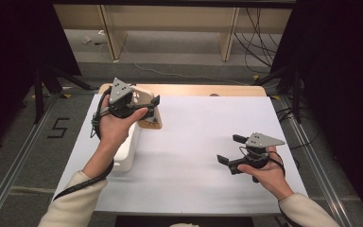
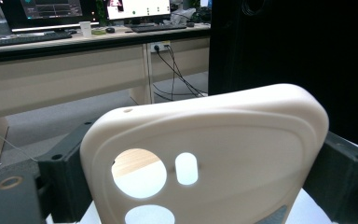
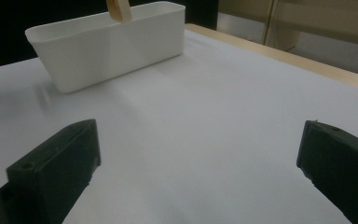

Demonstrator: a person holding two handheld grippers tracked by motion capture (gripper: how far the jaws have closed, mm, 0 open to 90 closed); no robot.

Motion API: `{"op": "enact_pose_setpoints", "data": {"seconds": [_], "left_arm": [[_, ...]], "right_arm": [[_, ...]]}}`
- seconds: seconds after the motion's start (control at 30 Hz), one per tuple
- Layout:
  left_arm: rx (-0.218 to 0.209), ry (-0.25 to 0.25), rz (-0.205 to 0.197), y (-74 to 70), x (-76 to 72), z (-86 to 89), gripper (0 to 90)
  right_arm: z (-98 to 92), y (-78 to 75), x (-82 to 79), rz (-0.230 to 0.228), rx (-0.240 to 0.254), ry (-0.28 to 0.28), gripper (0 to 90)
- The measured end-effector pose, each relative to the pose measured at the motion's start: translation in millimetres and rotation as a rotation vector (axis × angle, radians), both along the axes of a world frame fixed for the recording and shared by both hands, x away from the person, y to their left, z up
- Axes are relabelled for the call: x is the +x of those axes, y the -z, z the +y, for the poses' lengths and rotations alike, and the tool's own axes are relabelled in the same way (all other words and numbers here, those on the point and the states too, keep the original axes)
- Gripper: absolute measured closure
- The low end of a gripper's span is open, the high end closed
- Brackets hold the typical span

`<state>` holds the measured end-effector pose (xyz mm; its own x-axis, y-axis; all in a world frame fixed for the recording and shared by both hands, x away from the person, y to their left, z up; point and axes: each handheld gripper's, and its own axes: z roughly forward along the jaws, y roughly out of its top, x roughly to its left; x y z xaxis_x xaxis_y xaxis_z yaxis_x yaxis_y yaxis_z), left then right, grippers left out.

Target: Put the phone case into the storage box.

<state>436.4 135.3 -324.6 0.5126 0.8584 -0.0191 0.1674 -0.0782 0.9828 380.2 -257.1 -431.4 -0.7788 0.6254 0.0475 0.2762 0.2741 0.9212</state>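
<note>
My left gripper (image 1: pixel 152 109) is raised over the table's back left and is shut on a cream rounded plate (image 2: pixel 223 140) with two round holes and an oblong slot. The jaws press on its two sides in the left gripper view. From above, the plate (image 1: pixel 144 94) shows a tan lower edge. A white rectangular bin (image 1: pixel 125 151) stands on the table under that hand, and it also appears far off as the bin (image 3: pixel 107 42) in the right gripper view. My right gripper (image 1: pixel 230 149) hovers low at the front right, open, with nothing between its jaws.
A white sheet (image 1: pixel 194 142) covers the table, with a wooden rim (image 1: pixel 208 90) along the far edge. Black curtains flank both sides. Desk legs and cables (image 1: pixel 260 42) lie on the floor beyond.
</note>
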Motion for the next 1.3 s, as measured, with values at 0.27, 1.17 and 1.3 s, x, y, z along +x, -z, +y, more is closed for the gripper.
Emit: {"op": "enact_pose_setpoints", "data": {"seconds": [0.27, 1.17, 1.3], "left_arm": [[0.003, -0.006, -0.003, -2.1, 0.0, 3.3, 10.1], [0.011, -0.028, -0.014, -7.4, 2.0, 16.7, 10.1], [0.015, -0.028, -0.014, -7.6, 2.5, 18.4, 10.1]], "right_arm": [[0.3, 0.3, -0.2, 0.003, 0.0, -0.002, 0.4], [0.5, 1.2, 0.0, 0.005, 0.004, -0.005, 0.5], [0.8, 1.2, 0.0, 0.003, 0.006, -0.006, 0.5]]}}
